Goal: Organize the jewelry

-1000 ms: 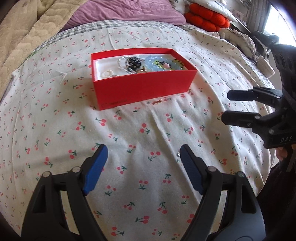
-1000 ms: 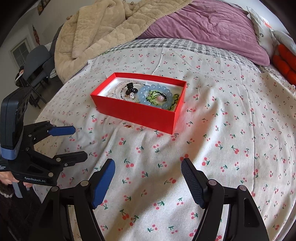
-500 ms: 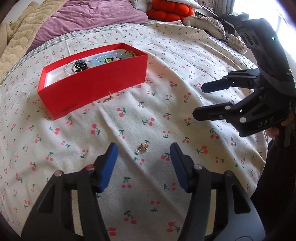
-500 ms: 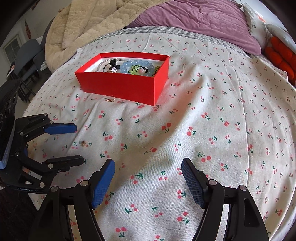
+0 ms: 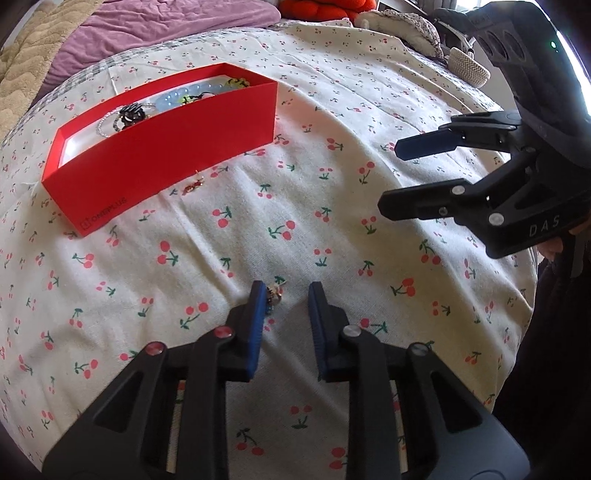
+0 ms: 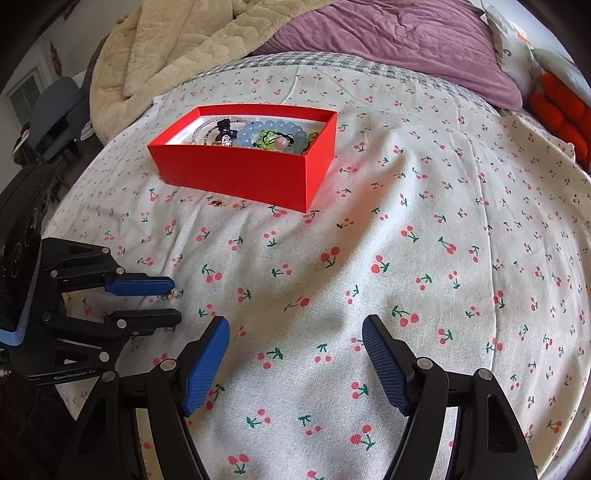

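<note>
A red box (image 5: 159, 162) (image 6: 236, 173) lies on the cherry-print sheet and holds a blue bead bracelet (image 6: 273, 131), a green cord one and a black piece. A small gold earring (image 5: 192, 186) (image 6: 218, 202) lies on the sheet beside the box's near wall. A second small earring (image 5: 275, 293) (image 6: 173, 294) lies between the fingers of my left gripper (image 5: 286, 291) (image 6: 176, 301), whose jaws are closing. It touches the left pad, and the right pad is still apart from it. My right gripper (image 6: 295, 328) (image 5: 391, 176) hovers open over bare sheet, holding nothing.
A beige blanket (image 6: 177, 44) and a purple quilt (image 6: 388, 33) are piled behind the box. Orange cushions (image 6: 561, 110) lie at the far right. A chair (image 6: 55, 110) stands off the bed's left edge. The bed edge runs close behind both grippers.
My left gripper came down and in toward the loose earring, rolled a little, and its jaws narrowed around it. The right gripper dipped slightly at first, then stayed still and open.
</note>
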`<state>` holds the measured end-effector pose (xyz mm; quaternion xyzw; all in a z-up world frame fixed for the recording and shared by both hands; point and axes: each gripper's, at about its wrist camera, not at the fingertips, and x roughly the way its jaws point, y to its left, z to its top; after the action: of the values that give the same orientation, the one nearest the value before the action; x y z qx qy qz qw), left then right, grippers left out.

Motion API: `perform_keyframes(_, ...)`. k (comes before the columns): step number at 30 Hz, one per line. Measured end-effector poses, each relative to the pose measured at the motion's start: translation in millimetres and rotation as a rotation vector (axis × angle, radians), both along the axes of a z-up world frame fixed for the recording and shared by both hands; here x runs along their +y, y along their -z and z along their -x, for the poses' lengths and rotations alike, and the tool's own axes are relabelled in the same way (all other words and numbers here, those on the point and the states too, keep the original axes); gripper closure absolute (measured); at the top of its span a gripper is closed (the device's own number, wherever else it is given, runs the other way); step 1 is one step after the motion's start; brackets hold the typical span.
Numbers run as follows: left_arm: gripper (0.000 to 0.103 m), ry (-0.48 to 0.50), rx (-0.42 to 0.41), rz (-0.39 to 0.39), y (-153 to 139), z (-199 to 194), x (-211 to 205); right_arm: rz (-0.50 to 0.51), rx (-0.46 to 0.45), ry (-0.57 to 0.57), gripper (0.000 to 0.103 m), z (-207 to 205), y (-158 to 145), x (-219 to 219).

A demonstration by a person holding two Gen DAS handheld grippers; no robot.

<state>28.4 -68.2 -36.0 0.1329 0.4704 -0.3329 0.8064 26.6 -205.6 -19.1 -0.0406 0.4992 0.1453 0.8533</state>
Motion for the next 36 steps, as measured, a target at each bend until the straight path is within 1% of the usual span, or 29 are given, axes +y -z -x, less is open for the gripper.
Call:
perform_keyframes(1,0.088,-0.004,0.003,-0.006,0,-1,0,0.001,0.001,0.001,0.027,0,0,0)
perform_keyframes(3,0.093,-0.011,0.013,-0.01,0,-1,2,0.002,0.001,0.002,0.027,-1,0,1)
perform_keyframes(5,0.095,-0.02,0.019,-0.014,0,-2,3,0.003,-0.002,0.003,0.027,-2,-1,2)
perform_keyframes(12,0.096,-0.071,0.021,-0.018,-6,-2,18,0.001,-0.015,0.004,0.027,-8,-6,11)
perform_keyframes(20,0.096,-0.196,0.032,-0.026,-16,-18,47,-0.004,-0.038,-0.041,0.027,-15,-12,36)
perform_keyframes(26,0.096,-0.266,0.035,-0.026,-22,-25,68,-0.016,-0.025,-0.06,0.027,-26,-7,58)
perform_keyframes(30,0.096,-0.295,0.033,-0.024,-26,-30,72,-0.009,-0.021,-0.053,0.027,-38,-3,69)
perform_keyframes(33,0.096,-0.314,0.039,-0.023,-28,-32,75,-0.013,-0.02,-0.037,0.029,-49,0,75)
perform_keyframes(36,0.096,-0.323,0.046,-0.02,-29,-34,78,-0.023,-0.019,-0.02,0.036,-61,2,81)
